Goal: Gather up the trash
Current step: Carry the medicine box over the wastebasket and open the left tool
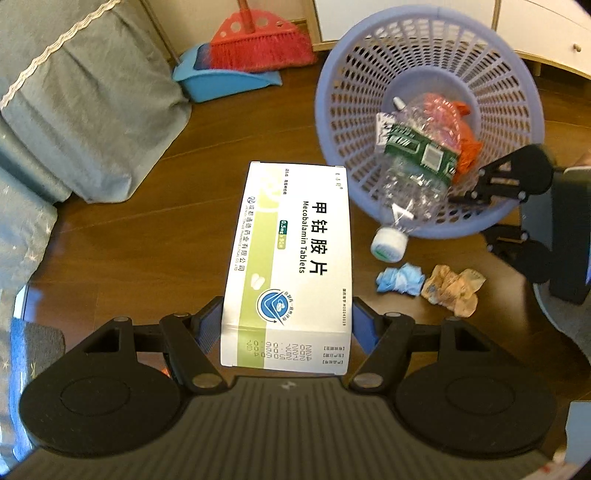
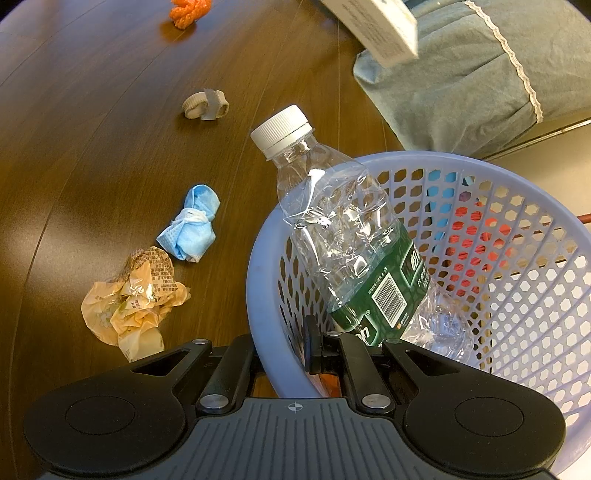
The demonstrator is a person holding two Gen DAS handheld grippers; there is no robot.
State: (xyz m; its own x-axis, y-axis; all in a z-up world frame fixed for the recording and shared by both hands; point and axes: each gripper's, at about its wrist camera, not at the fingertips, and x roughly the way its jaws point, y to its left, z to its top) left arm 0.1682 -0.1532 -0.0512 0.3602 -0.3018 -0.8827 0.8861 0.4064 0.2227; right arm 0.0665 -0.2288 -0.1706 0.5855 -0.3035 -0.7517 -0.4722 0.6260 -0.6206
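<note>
Clamped between the blue pads of the left tool (image 1: 286, 325), the white-and-green tablet box (image 1: 291, 254) hangs above the dark wooden floor (image 1: 147, 229), gripped only at its near end, with most of its length jutting forward toward the lilac mesh basket (image 1: 517, 92) to the far right. That short hold is the first risk: the long free end could lever the carton out of the pads if the wrist tips sharply. In the right wrist view the right tool (image 2: 325, 350) has its jaws closed down on the basket's near rim (image 2: 266, 266), apparently steadying or tilting it. Inside, a crushed clear bottle (image 2: 343, 236) leans with its white cap (image 2: 282, 127) well out over the rim, on the side the box would come from; a box dropped against it may knock the bottle onto the floor, or glance off and land outside. If the rim slips from the closed jaws, the tilted basket could rock back and spill its contents. Just left of the basket lie a blue wad (image 2: 190, 225) and a crumpled orange wrapper (image 2: 129, 299), uncollected; farther off sit a beige ring-shaped scrap (image 2: 205, 105) and an orange knot (image 2: 190, 11).
</note>
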